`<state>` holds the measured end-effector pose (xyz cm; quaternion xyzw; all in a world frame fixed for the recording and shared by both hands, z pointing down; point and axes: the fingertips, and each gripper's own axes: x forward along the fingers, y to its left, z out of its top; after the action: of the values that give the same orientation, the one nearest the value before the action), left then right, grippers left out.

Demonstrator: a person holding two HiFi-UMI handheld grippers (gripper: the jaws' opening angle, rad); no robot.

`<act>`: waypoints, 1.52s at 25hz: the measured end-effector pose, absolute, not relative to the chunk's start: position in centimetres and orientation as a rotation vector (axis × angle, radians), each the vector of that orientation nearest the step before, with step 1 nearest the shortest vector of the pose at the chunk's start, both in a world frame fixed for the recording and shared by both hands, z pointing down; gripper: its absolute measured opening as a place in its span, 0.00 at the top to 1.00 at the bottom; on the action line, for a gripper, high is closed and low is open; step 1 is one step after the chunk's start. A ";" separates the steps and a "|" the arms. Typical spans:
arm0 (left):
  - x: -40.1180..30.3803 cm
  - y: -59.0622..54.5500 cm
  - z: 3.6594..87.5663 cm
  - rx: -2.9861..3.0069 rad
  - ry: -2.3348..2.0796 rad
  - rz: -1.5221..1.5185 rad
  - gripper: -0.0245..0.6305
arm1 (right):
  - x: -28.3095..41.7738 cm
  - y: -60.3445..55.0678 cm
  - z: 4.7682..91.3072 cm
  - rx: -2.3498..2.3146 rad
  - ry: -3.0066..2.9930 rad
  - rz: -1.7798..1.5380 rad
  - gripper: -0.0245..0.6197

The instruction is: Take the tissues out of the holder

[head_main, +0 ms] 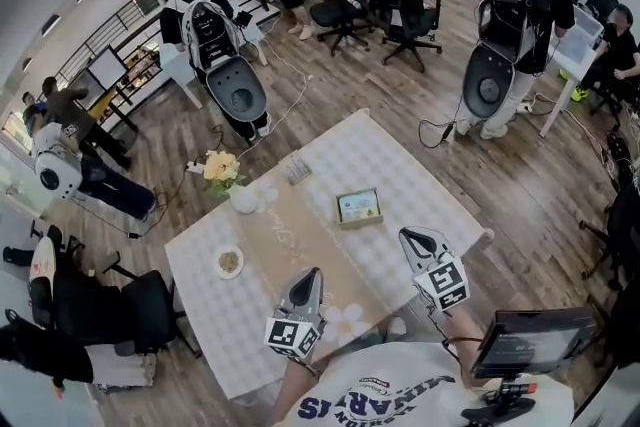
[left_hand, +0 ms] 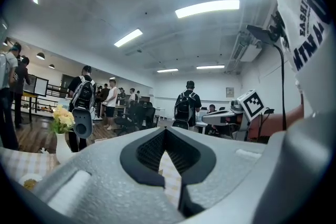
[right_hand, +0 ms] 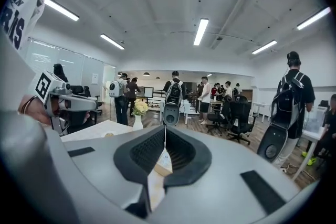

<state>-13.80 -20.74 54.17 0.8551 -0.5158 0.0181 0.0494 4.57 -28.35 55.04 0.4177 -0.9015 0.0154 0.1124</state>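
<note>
A small grey holder [head_main: 296, 170] with pale sheets standing in it is on the far side of the white checked table [head_main: 400, 170]; it is too small to make out further. My left gripper [head_main: 310, 273] hovers over the near edge of the table, shut and holding nothing. Its tips meet in the left gripper view [left_hand: 165, 131]. My right gripper [head_main: 408, 235] is raised over the near right part of the table, also shut and holding nothing [right_hand: 165, 128]. A few pale crumpled lumps [head_main: 345, 315] lie on the table by the left gripper.
A flat wooden box [head_main: 358, 206] with a printed top lies mid-table on the beige runner [head_main: 290, 240]. A white vase of yellow flowers [head_main: 225, 173] and a small dish [head_main: 229, 261] stand at the left. Several people, office chairs and robots surround the table.
</note>
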 end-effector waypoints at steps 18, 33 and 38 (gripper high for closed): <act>-18.5 -18.7 54.5 2.471 -1.757 0.021 0.96 | -4.1 -37.0 62.1 0.831 -2.333 -0.252 0.80; -22.7 -17.8 55.5 2.322 -1.904 0.039 0.96 | -6.4 -44.6 76.4 0.624 -1.976 -0.361 0.70; -23.6 -17.5 55.4 2.284 -1.937 0.045 0.96 | -6.7 -46.3 80.4 0.569 -1.906 -0.339 0.65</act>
<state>-23.61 -17.46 55.40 0.7605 -0.6450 0.0150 0.0733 -6.74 -46.31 80.39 0.2387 -0.7993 -0.1424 0.5328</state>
